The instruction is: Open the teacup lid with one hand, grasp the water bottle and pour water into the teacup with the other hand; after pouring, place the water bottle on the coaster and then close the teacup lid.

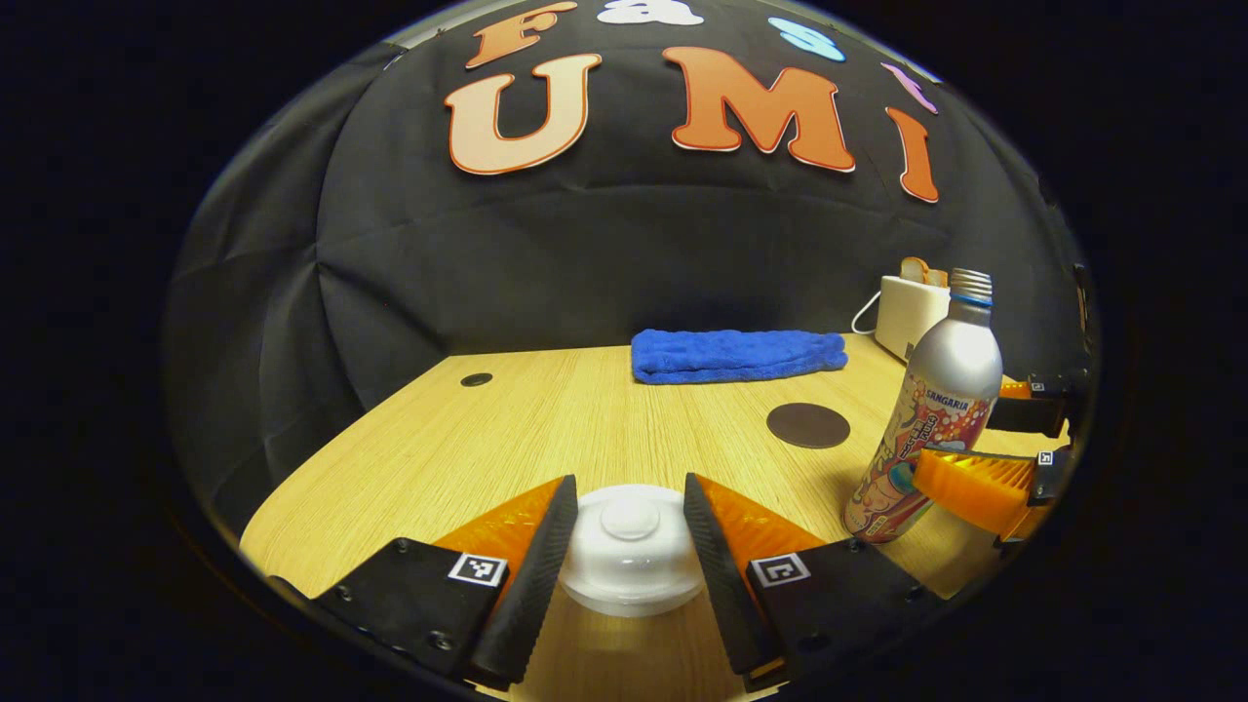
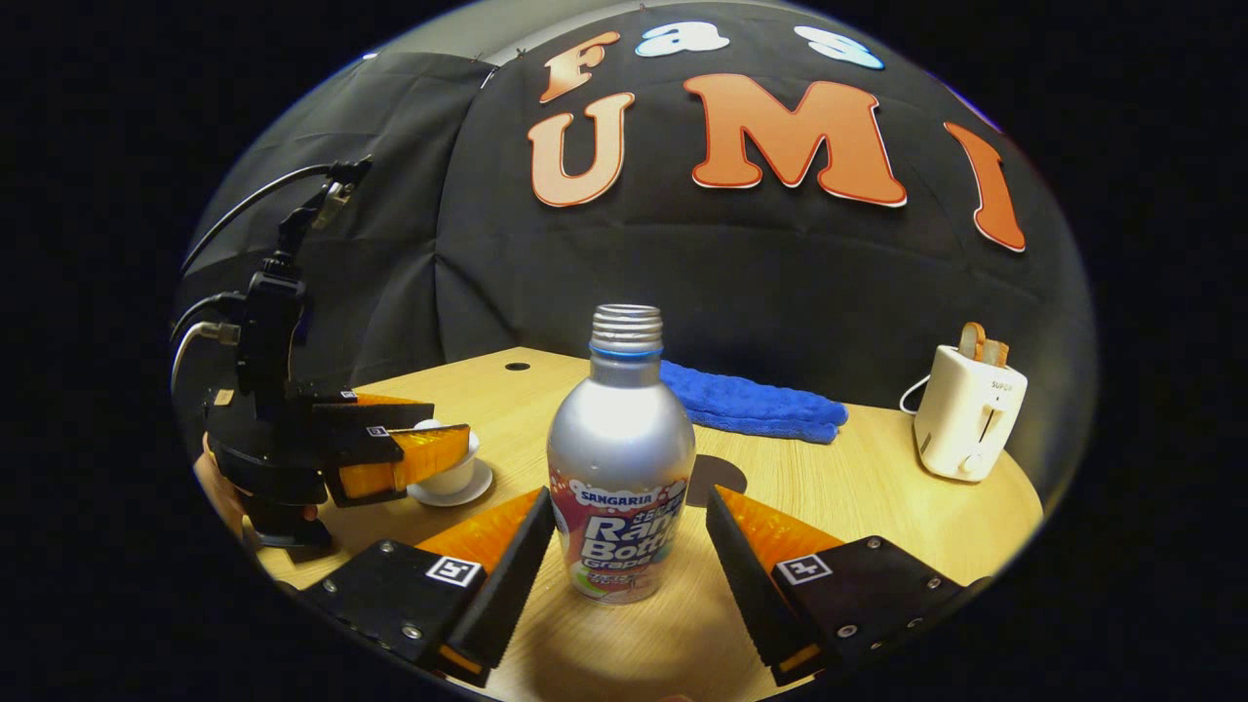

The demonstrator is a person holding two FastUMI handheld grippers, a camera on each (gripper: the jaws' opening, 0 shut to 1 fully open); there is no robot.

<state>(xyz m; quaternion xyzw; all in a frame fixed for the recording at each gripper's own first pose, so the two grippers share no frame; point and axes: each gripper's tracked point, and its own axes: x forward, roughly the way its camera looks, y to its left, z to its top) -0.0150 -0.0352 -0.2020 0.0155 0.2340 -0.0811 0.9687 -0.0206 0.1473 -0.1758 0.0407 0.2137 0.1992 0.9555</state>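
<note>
Left gripper view: the left gripper (image 1: 629,526) is spread, one finger on each side of the white lid (image 1: 631,546), which sits between them; I cannot tell whether they touch it.
Lid: seems to sit on the teacup, so opening looks not yet done.
Right gripper view: the right gripper (image 2: 624,546) is spread around the bottle (image 2: 621,468), with a gap at each side, so no grip yet.
Bottle: upright on the table (image 2: 858,487), cap off, threaded neck bare, between the fingers.
Teacup: the white cup on its saucer (image 2: 450,478) stands off to the left in the right gripper view, partly behind the other gripper's fingers.
Coaster: the dark round coaster (image 1: 807,425) lies bare, near the bottle and in front of the blue towel (image 1: 738,355).
Toaster: the white toaster (image 2: 965,414) stands at the back, well apart from the work.
Progress: an early stage by my reading; lifting the lid, grasping, pouring, setting the bottle on the coaster and closing all remain.
</note>
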